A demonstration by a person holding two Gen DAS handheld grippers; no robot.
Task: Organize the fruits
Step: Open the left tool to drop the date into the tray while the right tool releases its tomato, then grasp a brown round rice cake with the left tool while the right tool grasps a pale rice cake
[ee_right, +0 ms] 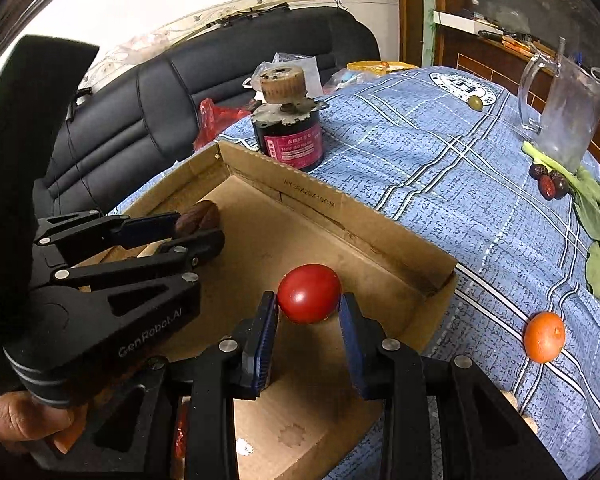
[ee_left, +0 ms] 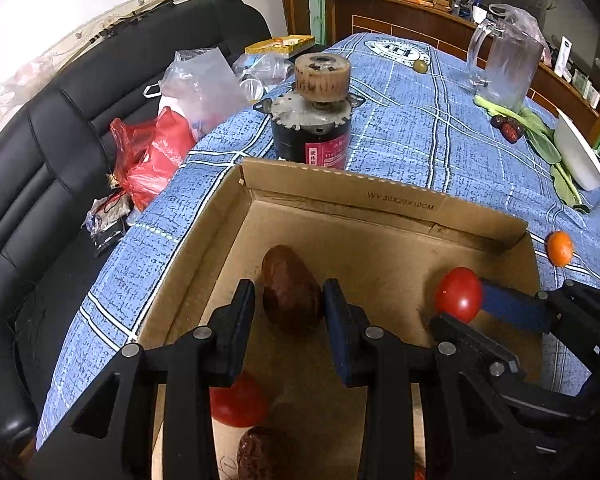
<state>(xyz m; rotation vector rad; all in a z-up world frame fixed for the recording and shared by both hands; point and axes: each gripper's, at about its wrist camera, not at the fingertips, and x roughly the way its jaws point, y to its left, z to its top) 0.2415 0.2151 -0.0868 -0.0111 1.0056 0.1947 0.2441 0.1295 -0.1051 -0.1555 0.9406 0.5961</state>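
Note:
My left gripper (ee_left: 288, 300) is shut on a dark brown date-like fruit (ee_left: 290, 294) and holds it inside the cardboard box (ee_left: 340, 196); it also shows in the right wrist view (ee_right: 204, 228). My right gripper (ee_right: 309, 306) is shut on a red tomato (ee_right: 309, 293) over the box's right part; the tomato also shows in the left wrist view (ee_left: 459, 294). Another red tomato (ee_left: 236, 402) and another brown fruit (ee_left: 260, 454) lie in the box below my left gripper. A small orange (ee_right: 544, 337) lies on the blue cloth right of the box.
An electric motor with a wooden wheel (ee_left: 314, 120) stands just behind the box. A glass pitcher (ee_left: 504, 68), red dates (ee_left: 508, 126), green leaves (ee_right: 596, 216), a green olive (ee_left: 420, 66) and a white dish (ee_left: 580, 156) are on the table's far right. A black sofa with plastic bags (ee_left: 152, 156) is left.

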